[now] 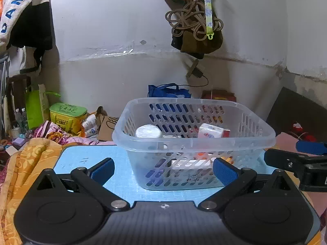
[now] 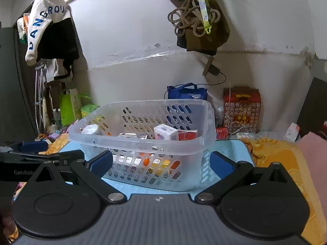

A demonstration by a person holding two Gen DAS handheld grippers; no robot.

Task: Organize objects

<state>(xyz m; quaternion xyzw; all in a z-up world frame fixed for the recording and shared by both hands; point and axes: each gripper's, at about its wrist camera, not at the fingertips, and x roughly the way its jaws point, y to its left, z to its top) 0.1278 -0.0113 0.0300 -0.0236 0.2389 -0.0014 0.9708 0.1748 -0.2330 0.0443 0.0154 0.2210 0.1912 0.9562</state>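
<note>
1. Basket (image 1: 192, 143) of clear perforated plastic is sitting on the light blue mat (image 1: 85, 157), straight ahead of both tools; in the right wrist view the same basket (image 2: 143, 143) is standing between and just beyond the two blue pads.
2. Inside it, a white tissue pack (image 1: 210, 131) is lying toward the far right next to a red box (image 1: 225, 132), and a round white wrapped item (image 1: 148, 131) is lying toward the far left; through the slotted wall, small orange and white items are showing at the bottom, too unclear to name.
3. Left gripper (image 1: 163, 170) is hovering in front of the basket's near wall with its jaws spread wide apart, holding nothing; the right-hand pad is overlapping the basket's lower corner in the view, though I cannot tell whether it is touching.
4. Right gripper (image 2: 161, 164) is likewise standing wide apart and holding nothing, its pads framing the basket's near wall.
5. Each tool is appearing at the edge of the other's view, the two sitting side by side.
6. Beyond the basket, a blue bag (image 2: 187, 91) is resting against the wall, with a red patterned box (image 2: 242, 108) to its right.
7. To the left, a green tin (image 1: 67, 114) is sitting among clutter, and an orange floral blanket (image 1: 28, 163) is lying under the mat.
</note>
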